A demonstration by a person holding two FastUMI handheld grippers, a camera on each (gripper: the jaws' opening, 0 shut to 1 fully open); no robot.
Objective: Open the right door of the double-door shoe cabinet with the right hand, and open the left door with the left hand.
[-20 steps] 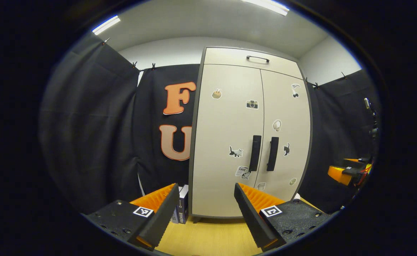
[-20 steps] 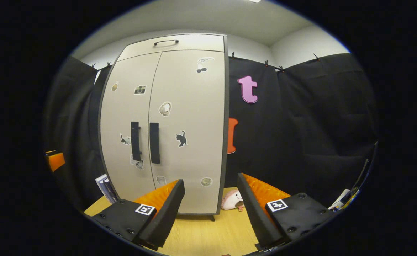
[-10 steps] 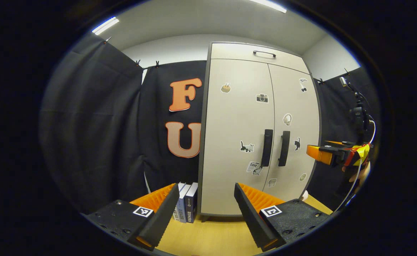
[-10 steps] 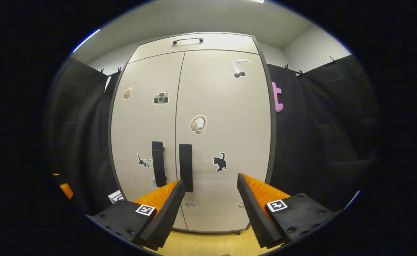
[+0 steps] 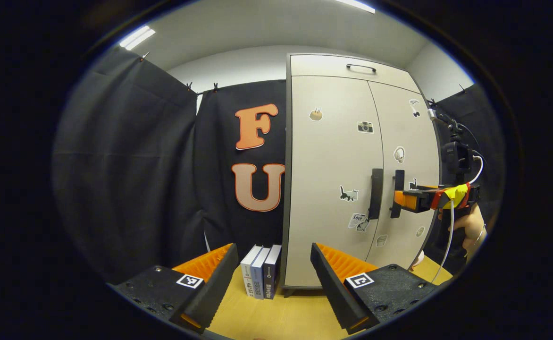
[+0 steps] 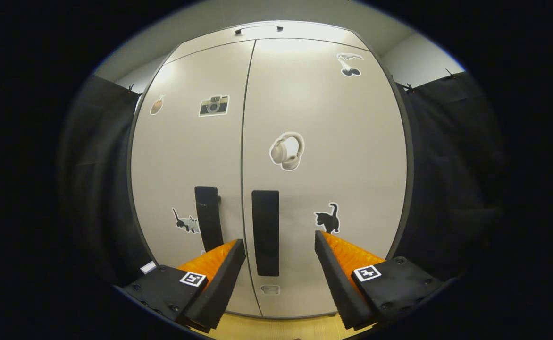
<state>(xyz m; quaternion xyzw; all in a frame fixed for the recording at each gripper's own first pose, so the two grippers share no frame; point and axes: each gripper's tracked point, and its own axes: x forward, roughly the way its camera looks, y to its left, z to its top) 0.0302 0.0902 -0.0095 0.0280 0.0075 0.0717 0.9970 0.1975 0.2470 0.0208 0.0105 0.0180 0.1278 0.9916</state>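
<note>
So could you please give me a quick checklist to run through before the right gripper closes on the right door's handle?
1. Right gripper open: ok.
2. Right door handle between its fingers: ok, slightly left of centre.
3. Fingers far enough around the handle: cannot tell.
4. Both doors shut, right door untouched: ok.
5. Left gripper open, away from the left door handle: ok.
6. Books stand left of the cabinet, outside the right door's swing: ok.

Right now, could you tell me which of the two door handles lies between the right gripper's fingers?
The right door's handle: it stands in the gap ahead of the open right gripper. The left door's handle sits outside, beyond its left finger.
</note>
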